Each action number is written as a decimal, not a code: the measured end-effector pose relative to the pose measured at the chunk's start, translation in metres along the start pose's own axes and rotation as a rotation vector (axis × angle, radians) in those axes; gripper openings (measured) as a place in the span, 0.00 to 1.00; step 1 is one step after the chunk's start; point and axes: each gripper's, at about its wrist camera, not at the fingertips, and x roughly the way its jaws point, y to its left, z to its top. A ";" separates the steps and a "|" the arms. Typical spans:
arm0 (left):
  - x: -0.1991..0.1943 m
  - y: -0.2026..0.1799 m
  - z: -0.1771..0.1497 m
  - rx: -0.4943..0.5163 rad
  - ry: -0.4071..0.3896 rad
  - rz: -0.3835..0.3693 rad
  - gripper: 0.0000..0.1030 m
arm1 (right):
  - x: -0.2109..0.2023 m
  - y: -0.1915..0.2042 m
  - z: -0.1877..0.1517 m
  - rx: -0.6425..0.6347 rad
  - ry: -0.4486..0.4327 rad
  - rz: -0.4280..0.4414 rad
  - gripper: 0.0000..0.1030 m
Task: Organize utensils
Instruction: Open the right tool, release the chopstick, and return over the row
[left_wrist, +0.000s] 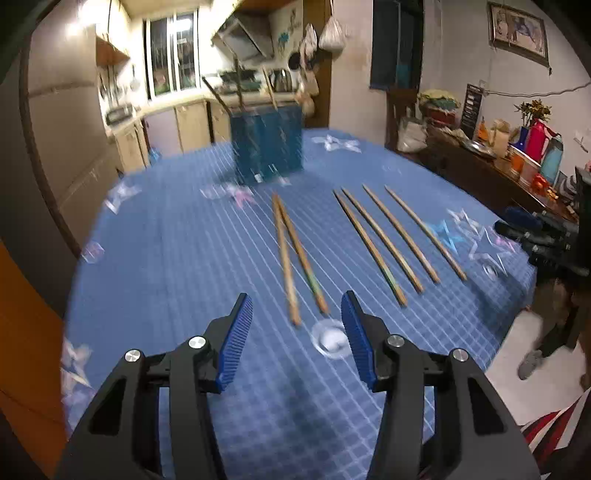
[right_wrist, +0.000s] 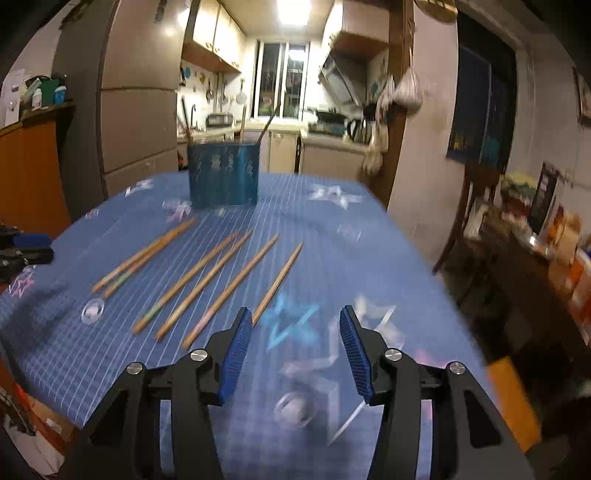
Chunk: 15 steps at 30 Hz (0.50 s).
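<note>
Several wooden chopsticks lie on the blue gridded tablecloth (left_wrist: 166, 258). In the left wrist view a crossed pair (left_wrist: 291, 254) lies just ahead of my open, empty left gripper (left_wrist: 297, 306), and several more chopsticks (left_wrist: 399, 236) lie spread to the right. A blue utensil holder (left_wrist: 266, 146) with a few sticks in it stands at the far side. In the right wrist view the chopsticks (right_wrist: 207, 284) lie ahead and left of my open, empty right gripper (right_wrist: 295, 321); the nearest chopstick (right_wrist: 279, 282) ends by its left finger. The holder (right_wrist: 223, 173) stands beyond.
The right gripper shows at the right table edge in the left wrist view (left_wrist: 543, 236). A dark side table (left_wrist: 498, 162) crowded with bottles and cups stands to the right. A wooden chair (right_wrist: 469, 206) stands off the table's right edge. Kitchen counters lie behind.
</note>
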 end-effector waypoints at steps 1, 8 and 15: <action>0.008 -0.001 -0.006 -0.013 0.016 -0.009 0.47 | 0.004 0.007 -0.010 0.005 0.017 -0.006 0.48; 0.050 0.005 -0.023 -0.025 0.086 0.050 0.47 | 0.023 0.033 -0.037 0.030 0.064 -0.014 0.39; 0.067 0.003 -0.018 -0.018 0.103 0.106 0.47 | 0.037 0.032 -0.033 0.099 0.088 0.021 0.30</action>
